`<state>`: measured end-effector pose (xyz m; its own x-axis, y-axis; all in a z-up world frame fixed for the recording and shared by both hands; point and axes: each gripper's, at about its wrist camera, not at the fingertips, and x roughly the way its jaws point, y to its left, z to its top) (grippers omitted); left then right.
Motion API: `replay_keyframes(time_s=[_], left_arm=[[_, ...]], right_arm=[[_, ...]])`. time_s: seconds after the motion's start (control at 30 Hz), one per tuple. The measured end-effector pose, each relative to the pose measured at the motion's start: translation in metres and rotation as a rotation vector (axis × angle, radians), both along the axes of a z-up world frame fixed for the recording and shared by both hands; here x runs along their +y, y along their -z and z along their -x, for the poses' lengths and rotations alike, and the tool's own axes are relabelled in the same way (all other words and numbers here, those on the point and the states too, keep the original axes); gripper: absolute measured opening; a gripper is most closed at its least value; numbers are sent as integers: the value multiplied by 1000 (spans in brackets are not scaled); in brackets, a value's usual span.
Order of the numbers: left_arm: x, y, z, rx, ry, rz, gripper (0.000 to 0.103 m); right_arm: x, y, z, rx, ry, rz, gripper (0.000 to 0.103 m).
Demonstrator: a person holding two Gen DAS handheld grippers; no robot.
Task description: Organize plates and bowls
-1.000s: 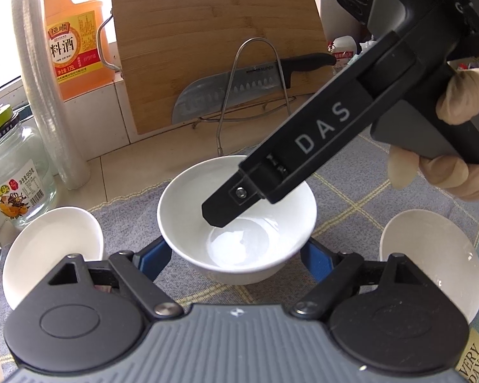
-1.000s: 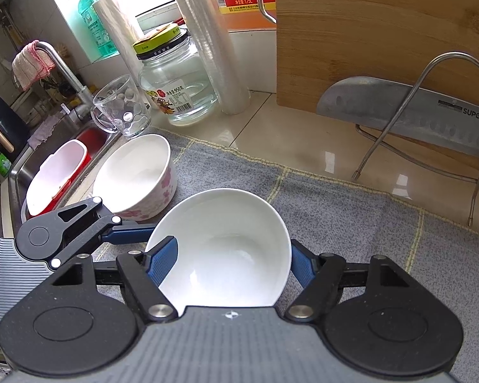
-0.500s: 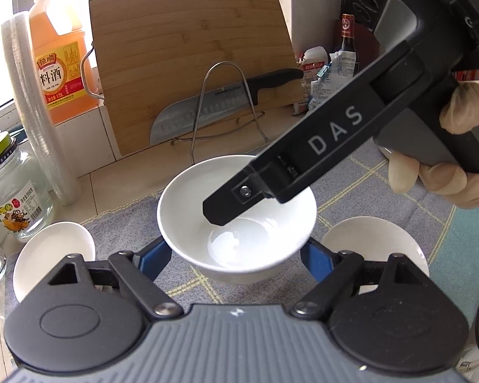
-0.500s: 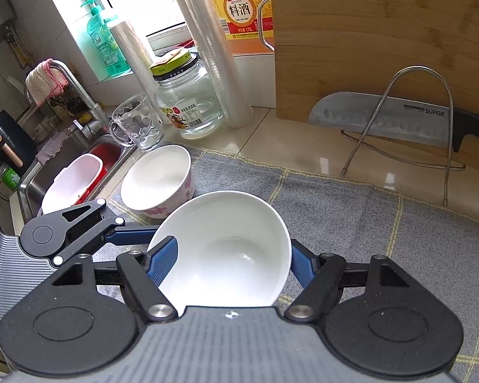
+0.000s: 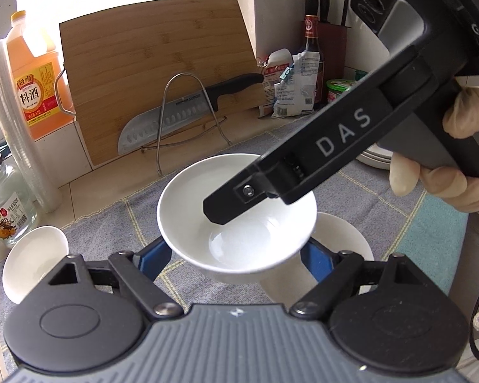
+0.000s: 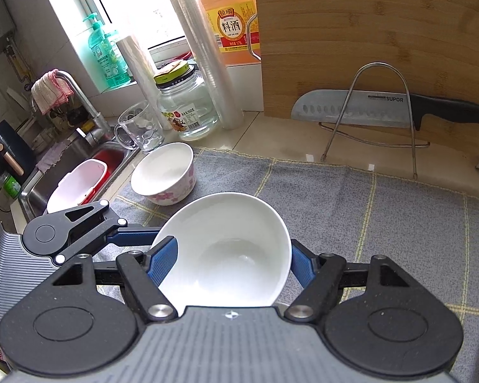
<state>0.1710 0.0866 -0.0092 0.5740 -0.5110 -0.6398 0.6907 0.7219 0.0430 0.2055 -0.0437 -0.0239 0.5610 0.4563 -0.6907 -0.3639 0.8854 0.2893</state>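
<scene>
Far left, counter edge: a clear glass jar with a yellow-green lid and a tall stack of clear plastic cups stand on the tiles.
Left, on the cloth: a white bowl with pink flowers on its side sits upright on the grey checked cloth, near the steel sink.
Back: an orange plastic bottle of cooking wine stands beside a bamboo cutting board that leans on the wall; a black-handled steel knife lies across a wire rack in front of the board.
Centre, task bowl: a plain white ceramic bowl is held above the cloth, tipped in the right wrist view.
Left gripper: its blue pads press on opposite sides of the plain white bowl.
Right gripper: its blue pads clamp the same bowl from either side; in the left wrist view one black finger crosses the bowl's mouth.
Right, below: a second plain white bowl rests on the cloth, partly under the held one.
Far right: a gloved hand grips the right gripper's handle.
</scene>
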Motion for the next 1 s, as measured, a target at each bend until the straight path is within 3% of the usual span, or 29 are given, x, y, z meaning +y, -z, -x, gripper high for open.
replay_keyframes(time_s=[0.43, 1.0], left_arm=[[-19, -1, 27, 7, 69, -3, 87], [-30, 14, 41, 50, 113, -36, 87]], right_arm=[[-22, 2, 41, -5, 77, -2, 79], [-34, 21, 61, 47, 122, -15, 79]])
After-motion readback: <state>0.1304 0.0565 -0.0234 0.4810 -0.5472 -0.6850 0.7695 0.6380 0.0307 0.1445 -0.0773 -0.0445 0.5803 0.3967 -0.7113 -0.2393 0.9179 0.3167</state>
